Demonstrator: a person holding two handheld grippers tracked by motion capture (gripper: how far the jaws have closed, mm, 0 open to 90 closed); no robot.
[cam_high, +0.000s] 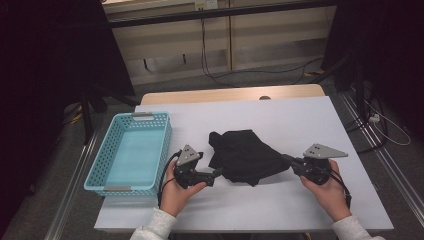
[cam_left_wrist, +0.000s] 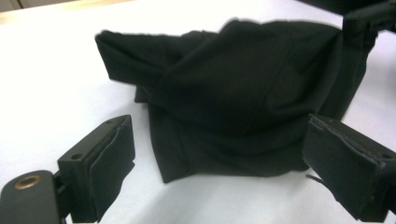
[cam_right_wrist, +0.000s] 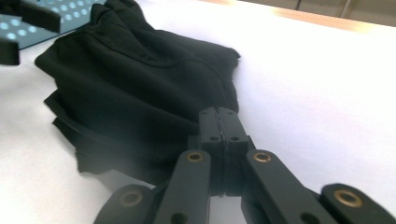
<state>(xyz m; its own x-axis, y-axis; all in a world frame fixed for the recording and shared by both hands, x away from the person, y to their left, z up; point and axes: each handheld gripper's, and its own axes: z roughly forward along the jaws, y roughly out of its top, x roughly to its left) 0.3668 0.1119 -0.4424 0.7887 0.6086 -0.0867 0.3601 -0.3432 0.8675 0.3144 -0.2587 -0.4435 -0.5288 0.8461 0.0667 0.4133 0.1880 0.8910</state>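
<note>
The right gripper (cam_right_wrist: 218, 122) had its jaws pressed together on the edge of the black cloth (cam_right_wrist: 140, 88), low in the middle of its own view; the left gripper (cam_left_wrist: 219, 168) stood with jaws wide apart, the near corner of the cloth between them but not pressed; in the high view the cloth lay crumpled at the centre of the white table (cam_high: 300, 120); a blue basket (cam_high: 97, 172) sat at the left.
</note>
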